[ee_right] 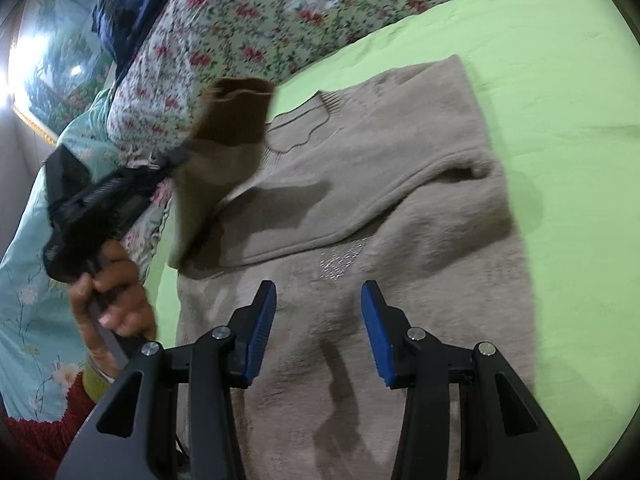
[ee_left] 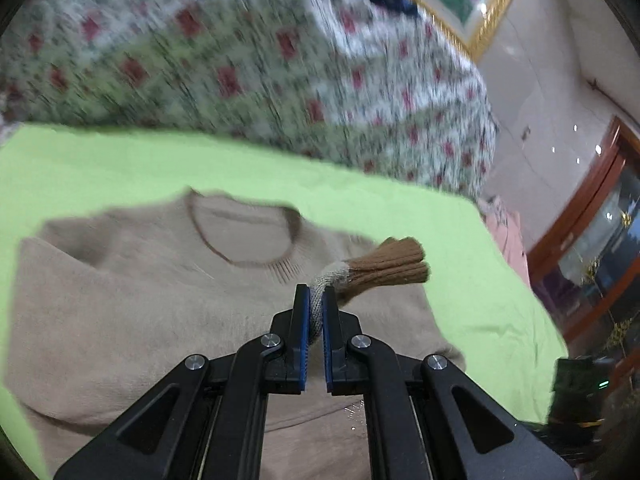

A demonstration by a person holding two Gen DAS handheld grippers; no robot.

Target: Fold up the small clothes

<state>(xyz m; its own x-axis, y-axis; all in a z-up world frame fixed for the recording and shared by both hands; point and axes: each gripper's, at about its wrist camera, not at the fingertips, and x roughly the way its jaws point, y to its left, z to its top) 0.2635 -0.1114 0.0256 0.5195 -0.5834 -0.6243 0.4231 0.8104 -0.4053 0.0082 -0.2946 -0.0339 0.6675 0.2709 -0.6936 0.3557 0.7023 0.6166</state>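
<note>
Sweater [ee_left: 160, 300]: beige, lying flat on the green bed sheet [ee_left: 120, 160].
Left gripper [ee_left: 316, 312]: fingers pinching the sleeve [ee_left: 384, 266] near its brown cuff.
Right gripper [ee_right: 318, 332]: fingers spread, over the sweater's near part.

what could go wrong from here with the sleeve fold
1. The left gripper pinches only a thin bunch of sleeve just behind the brown cuff; it may slip out mid-swing.
2. The right gripper hangs open above the beige sweater, pinning nothing, so pulling the sleeve could drag the body askew on the green sheet.
</note>
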